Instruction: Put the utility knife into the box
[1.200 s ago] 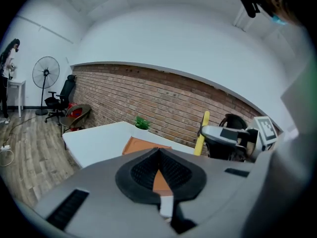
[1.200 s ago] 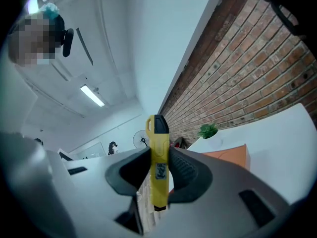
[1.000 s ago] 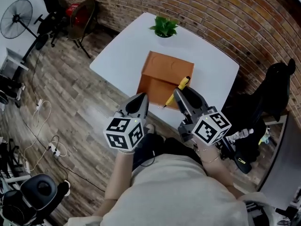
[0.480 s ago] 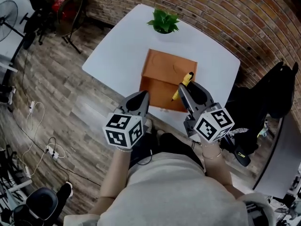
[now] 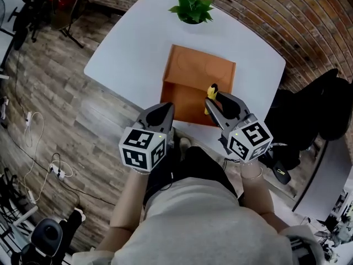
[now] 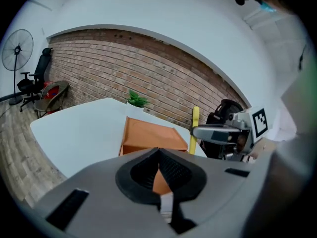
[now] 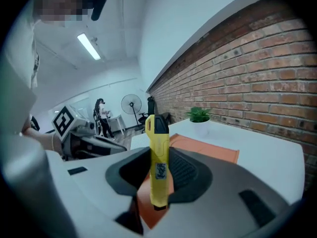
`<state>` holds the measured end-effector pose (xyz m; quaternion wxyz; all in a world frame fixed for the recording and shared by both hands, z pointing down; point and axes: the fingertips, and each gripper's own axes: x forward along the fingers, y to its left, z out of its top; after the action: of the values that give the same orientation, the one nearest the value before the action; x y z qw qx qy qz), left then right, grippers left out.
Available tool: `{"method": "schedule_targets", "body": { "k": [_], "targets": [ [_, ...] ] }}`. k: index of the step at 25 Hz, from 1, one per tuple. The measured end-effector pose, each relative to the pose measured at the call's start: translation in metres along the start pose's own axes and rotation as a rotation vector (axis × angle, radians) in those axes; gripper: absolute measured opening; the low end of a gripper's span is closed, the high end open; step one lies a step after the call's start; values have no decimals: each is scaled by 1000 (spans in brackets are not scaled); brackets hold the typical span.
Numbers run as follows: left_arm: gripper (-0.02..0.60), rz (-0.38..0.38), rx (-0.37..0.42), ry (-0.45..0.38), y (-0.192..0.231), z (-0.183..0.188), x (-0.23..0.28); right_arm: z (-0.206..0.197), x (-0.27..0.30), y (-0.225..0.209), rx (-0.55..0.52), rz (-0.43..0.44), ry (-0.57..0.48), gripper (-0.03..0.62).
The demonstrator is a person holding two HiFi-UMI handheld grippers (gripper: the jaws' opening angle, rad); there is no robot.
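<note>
**A:** Where's the yellow plastic utility knife [image 7: 158, 162] right now?

**B:** Clamped in the right gripper [image 5: 216, 102]. The jaws press on its flat sides a little below the middle. It stands upright between the pads, with the black-tipped end rising well above them and a short stub showing below. In the head view it hangs over the flat orange cardboard box [image 5: 193, 81], toward the box's 4 o'clock corner.

**A:** And the other one?

**B:** The left gripper [image 6: 159, 170] has its jaws together with nothing in them. It is held off the near edge of the white table [image 5: 127, 54], at about 7 o'clock from the box.

**A:** So the step is getting the knife down into the box. How would you do it well?

**B:** I'd first shift it toward the box's centre, roughly 10 o'clock from where it hangs, so it doesn't catch the right wall. Then I'd tip it from upright toward lying flat and lower it before letting go, since dropped on end it would likely bounce or topple out.

**A:** Is the box open?

**B:** I can't tell from these views. The nearer part looks darker, which could be a cavity or just its front face. If the top is shut, the free left gripper would have to open it. The small green potted plant [image 5: 191, 7] at the box's 12 o'clock is well clear.
</note>
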<state>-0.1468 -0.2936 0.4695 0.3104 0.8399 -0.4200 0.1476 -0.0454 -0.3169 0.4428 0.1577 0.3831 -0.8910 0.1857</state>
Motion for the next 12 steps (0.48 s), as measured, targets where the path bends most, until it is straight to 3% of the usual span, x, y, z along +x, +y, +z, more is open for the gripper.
{"method": "schedule_targets", "body": {
  "k": [12],
  "targets": [
    [6, -1, -54, 44, 14, -19, 10, -63, 44, 13, -289, 106, 337, 112]
  ]
}}
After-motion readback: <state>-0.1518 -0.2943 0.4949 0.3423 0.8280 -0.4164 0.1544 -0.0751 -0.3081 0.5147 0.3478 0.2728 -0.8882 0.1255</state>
